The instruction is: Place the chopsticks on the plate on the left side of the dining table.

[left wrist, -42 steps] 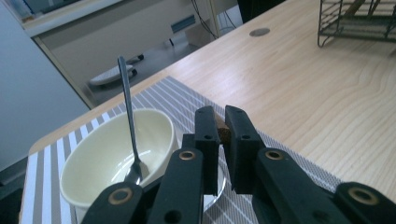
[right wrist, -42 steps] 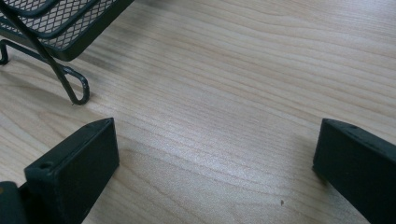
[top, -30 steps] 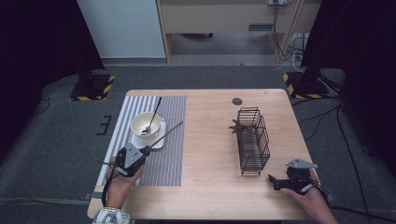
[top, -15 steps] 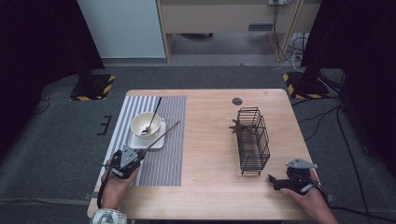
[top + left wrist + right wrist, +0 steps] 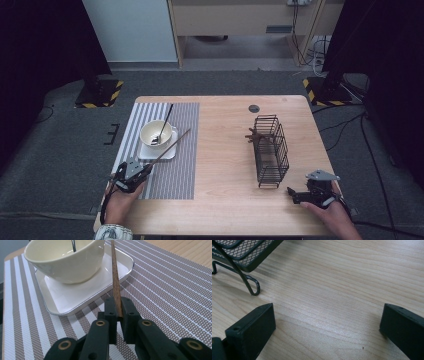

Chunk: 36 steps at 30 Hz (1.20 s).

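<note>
My left gripper (image 5: 119, 315) has its two black jaws squeezed tight on a brown wooden chopstick (image 5: 115, 277). The stick points up and away from the jaws, over the corner of a small white tray (image 5: 75, 300). A cream bowl (image 5: 65, 262) sits on that tray, and a dark spoon (image 5: 164, 122) leans inside the bowl. The tray lies on a striped mat (image 5: 175, 165), and my gripper hangs above the mat's near left part. My right gripper (image 5: 327, 327) rests low over the bare wooden table (image 5: 342, 285) with its jaws spread wide and nothing between them. A black wire basket (image 5: 271, 150) stands near it, just up and to the left. A few brown sticks (image 5: 252, 136) poke out of the basket's far side.
</note>
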Each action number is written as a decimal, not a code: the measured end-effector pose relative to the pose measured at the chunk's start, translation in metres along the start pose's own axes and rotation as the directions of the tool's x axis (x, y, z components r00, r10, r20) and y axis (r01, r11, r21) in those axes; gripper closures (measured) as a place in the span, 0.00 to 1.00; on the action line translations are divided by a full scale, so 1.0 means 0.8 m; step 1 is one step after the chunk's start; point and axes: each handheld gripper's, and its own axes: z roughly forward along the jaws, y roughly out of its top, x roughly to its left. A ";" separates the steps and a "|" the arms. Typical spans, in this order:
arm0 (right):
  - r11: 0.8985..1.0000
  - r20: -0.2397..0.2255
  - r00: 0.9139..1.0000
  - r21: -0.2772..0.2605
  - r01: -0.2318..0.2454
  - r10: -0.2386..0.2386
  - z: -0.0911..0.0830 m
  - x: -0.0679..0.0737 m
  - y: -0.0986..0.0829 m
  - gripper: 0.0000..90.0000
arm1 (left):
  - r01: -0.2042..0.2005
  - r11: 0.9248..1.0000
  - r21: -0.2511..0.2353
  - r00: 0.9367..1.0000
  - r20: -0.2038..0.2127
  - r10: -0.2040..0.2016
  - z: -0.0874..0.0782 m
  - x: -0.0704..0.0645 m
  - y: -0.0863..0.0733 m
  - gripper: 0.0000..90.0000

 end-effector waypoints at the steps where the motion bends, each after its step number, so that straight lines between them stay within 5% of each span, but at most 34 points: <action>1: 1.000 0.000 1.000 -0.001 0.002 -0.002 0.000 0.000 0.000 0.00 | -0.001 1.000 0.004 1.000 0.001 0.001 -0.001 0.002 -0.001 0.93; 15: 1.000 0.000 1.000 -0.001 0.003 -0.003 0.000 0.000 0.000 0.00 | 0.045 0.999 0.024 0.999 0.005 -0.045 -0.004 0.013 -0.014 0.93; 36: 1.000 0.000 1.000 -0.001 0.002 -0.002 0.000 0.000 0.000 0.00 | 0.051 0.995 0.084 0.999 0.005 -0.052 0.003 0.014 -0.020 0.92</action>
